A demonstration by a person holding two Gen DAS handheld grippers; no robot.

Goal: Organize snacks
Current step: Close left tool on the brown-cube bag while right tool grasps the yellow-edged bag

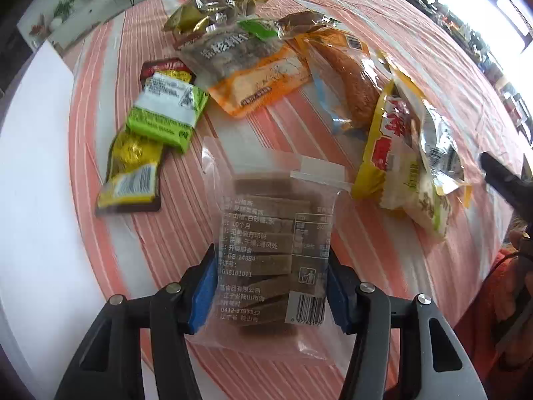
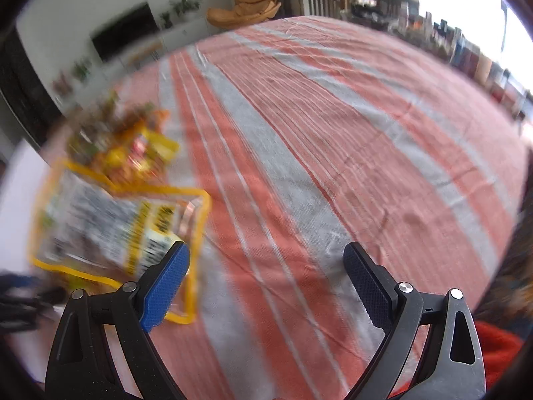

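Observation:
My left gripper (image 1: 269, 283) is shut on a clear packet of brown snack bars (image 1: 269, 253), held above the striped cloth. Beyond it lie several snack packs: a green packet (image 1: 166, 113), a yellow-black packet (image 1: 131, 173), an orange-and-grey bag (image 1: 246, 66), a clear bread bag (image 1: 346, 80), a yellow-red bag (image 1: 406, 160) and a foil bag (image 1: 216, 3). My right gripper (image 2: 266, 283) is open and empty above the cloth. A blurred yellow-edged bag (image 2: 116, 230) lies to its left, with more blurred snacks (image 2: 123, 143) behind.
The orange-and-white striped cloth (image 2: 316, 133) stretches far to the right of the snacks. The bare white table edge (image 1: 36, 166) runs along the left. The other gripper's dark tip (image 1: 503, 180) shows at the right edge. A chair (image 2: 246, 3) stands beyond the table.

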